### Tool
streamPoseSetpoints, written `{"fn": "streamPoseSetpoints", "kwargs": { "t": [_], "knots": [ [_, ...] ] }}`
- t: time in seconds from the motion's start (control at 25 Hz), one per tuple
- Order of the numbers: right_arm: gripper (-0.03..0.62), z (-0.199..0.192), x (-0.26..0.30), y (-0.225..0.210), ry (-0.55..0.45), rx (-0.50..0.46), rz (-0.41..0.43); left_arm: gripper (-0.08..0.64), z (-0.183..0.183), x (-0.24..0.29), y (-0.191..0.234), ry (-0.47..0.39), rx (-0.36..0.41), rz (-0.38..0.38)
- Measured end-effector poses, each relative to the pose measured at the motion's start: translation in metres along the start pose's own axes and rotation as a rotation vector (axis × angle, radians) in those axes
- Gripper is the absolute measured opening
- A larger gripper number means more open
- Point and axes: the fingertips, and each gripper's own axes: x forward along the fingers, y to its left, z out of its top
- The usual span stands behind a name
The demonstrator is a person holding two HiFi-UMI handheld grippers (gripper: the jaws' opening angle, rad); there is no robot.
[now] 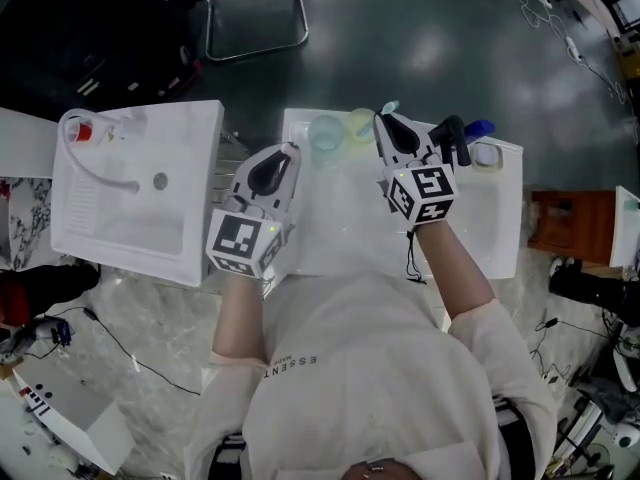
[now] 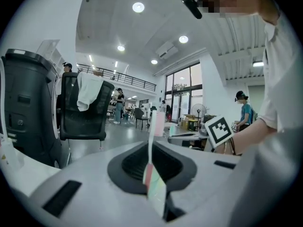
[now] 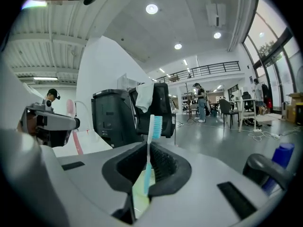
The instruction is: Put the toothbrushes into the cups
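Note:
Two cups stand at the back rim of the middle basin (image 1: pixel 500 218): a pale blue cup (image 1: pixel 325 133) and a yellow-green cup (image 1: pixel 360 123). My left gripper (image 1: pixel 285 155) hovers just left of the blue cup. It is shut on a pink-and-white toothbrush (image 2: pixel 151 141), which stands upright between the jaws of the left gripper (image 2: pixel 150 167). My right gripper (image 1: pixel 386 121) is beside the yellow-green cup and shut on a blue toothbrush (image 3: pixel 151 141), bristles up; its head (image 1: pixel 390 108) pokes past the rim. In its own view the right gripper (image 3: pixel 149 167) points level.
A second white sink (image 1: pixel 140 188) with a red item (image 1: pixel 80 131) lies to the left. A black faucet (image 1: pixel 455 136) and a blue bottle (image 1: pixel 480 128) stand at the basin's back right; the bottle (image 3: pixel 283 155) also shows right of my right gripper. A chair (image 1: pixel 255 18) stands beyond.

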Motion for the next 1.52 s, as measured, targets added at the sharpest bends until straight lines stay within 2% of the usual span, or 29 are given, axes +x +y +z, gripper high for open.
{"fn": "streamPoseSetpoints", "kwargs": {
  "t": [0.44,0.76,0.96,1.2,1.28,1.44,1.52],
  "knots": [
    [0.035,-0.053,0.029,-0.006,0.139,0.079,-0.016,0.023,-0.025,0.015,0.019,0.027,-0.051,-0.026],
    [0.035,-0.057,0.034,-0.017,0.140,0.100,-0.047,0.023,-0.032,0.017,0.023,0.042,-0.066,-0.032],
    [0.035,-0.061,0.034,-0.027,0.178,0.107,-0.096,0.023,-0.036,0.017,0.020,0.079,-0.057,-0.036],
    [0.038,-0.068,0.029,-0.041,0.214,0.141,-0.144,0.023,-0.036,0.019,0.018,0.083,-0.042,-0.041],
    [0.050,-0.070,0.029,-0.044,0.221,0.151,-0.148,0.023,-0.037,0.019,0.017,0.091,-0.040,-0.046],
    [0.136,-0.072,0.027,-0.044,0.234,0.182,-0.132,0.023,-0.035,0.018,0.018,0.084,-0.037,-0.040],
    [0.146,-0.071,0.022,-0.043,0.236,0.187,-0.125,0.023,-0.030,0.017,0.017,0.073,-0.038,-0.032]
  ]
}}
